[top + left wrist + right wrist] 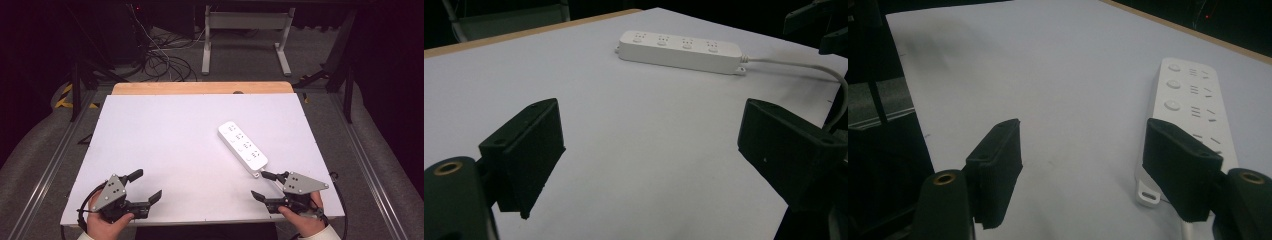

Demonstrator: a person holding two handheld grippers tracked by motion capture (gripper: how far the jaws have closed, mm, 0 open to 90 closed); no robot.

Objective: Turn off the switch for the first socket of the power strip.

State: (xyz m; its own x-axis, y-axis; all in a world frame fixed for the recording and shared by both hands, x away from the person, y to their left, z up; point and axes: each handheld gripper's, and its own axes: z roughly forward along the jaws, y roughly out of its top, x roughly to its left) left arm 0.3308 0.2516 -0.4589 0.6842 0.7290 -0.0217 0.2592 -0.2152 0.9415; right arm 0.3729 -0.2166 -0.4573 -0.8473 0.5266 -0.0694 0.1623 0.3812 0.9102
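Observation:
A white power strip (242,146) lies diagonally on the white table top (165,145), right of centre, its cable running toward the near right. My right gripper (262,186) stands open near the front right edge, just short of the strip's cable end. In the right gripper view the strip (1193,105) lies ahead on the right, partly behind the right jaw. My left gripper (145,186) stands open near the front left edge with nothing between its jaws. The left gripper view has the strip (681,50) far ahead and its cable (794,64) curving off to the right.
The table top is a white sheet over a wooden board (200,88) whose far edge shows. Behind it, a white metal frame (245,35) and black cables (160,60) sit on the dark floor. Metal rails (50,165) run along both sides of the table.

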